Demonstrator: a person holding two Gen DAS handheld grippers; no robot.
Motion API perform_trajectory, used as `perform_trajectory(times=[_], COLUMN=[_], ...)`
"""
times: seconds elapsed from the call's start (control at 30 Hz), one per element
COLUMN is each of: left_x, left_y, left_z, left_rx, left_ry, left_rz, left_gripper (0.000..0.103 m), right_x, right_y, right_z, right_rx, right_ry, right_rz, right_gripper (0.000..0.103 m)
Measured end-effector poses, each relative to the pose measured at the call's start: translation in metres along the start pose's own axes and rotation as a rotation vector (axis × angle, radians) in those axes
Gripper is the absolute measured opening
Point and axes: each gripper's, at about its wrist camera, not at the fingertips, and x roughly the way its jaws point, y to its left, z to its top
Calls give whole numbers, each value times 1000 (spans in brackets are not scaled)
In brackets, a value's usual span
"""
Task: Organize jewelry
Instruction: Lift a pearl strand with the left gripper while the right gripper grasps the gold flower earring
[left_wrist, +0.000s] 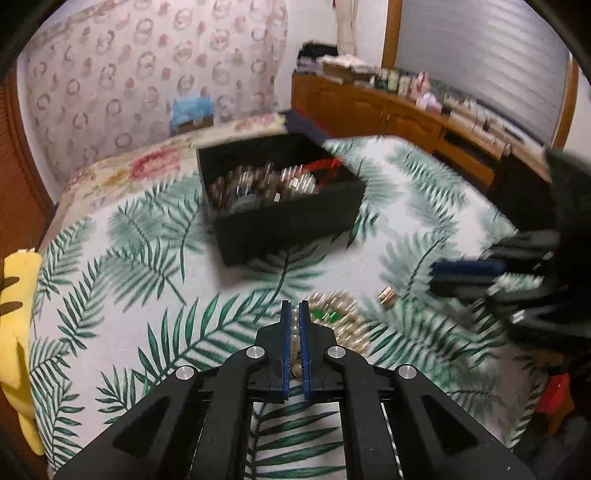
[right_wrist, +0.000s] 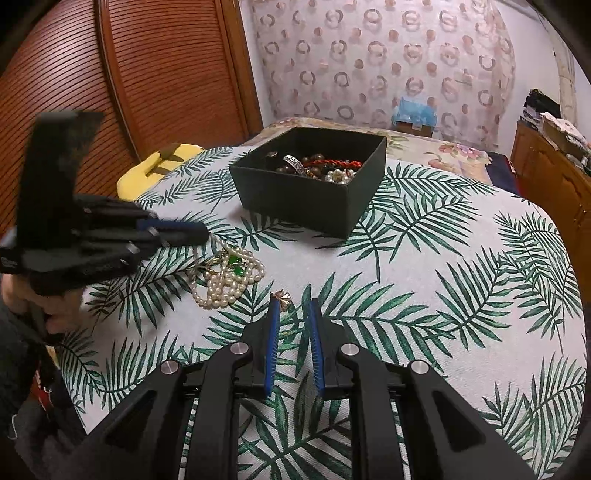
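L gripper (left_wrist: 294, 314) sits left of the box (right_wrist: 310, 192), fingers (left_wrist: 285, 332) clamped on a strand of the pearls (right_wrist: 225, 284), which lie in a heap w/ green stones on the bed (right_wrist: 424, 258) near the box's front-left. R gripper (right_wrist: 293, 314) in front of the box, fingers narrow, nothing between; small gold piece (right_wrist: 282, 297) just by its left tip. Box holds beads, rings.

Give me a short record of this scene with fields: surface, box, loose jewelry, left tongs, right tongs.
surface: leaf-print cloth
box: black box, open, jewelry inside
loose jewelry: pearl necklace in a heap with green stones; small gold piece beside it
left tongs: left tongs shut on a pearl strand
right tongs: right tongs slightly apart, holding nothing
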Motion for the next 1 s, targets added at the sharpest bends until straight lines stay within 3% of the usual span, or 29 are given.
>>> perform_trajectory(times=[0.1,0.2,0.63,1.0], left_x=[-19,-37,-109,-142], left_y=[-7,-15,-19,-10], left_z=[10,18,42,51], left_rx=[1,9,-9,-16], left_ry=[-58,-107,-294,-363], left_rz=[-15,-22,-18,29], left_gripper=[3,3,3,3], right_x=[1,4,22,35], right_y=[0,2,17,23], right_z=[-1,0,3,11], right_rx=[0,-9,-108,-151], right_ry=[5,14,77,103], right_rz=[3,8,-23,-43], right_gripper=[19,33,33,33])
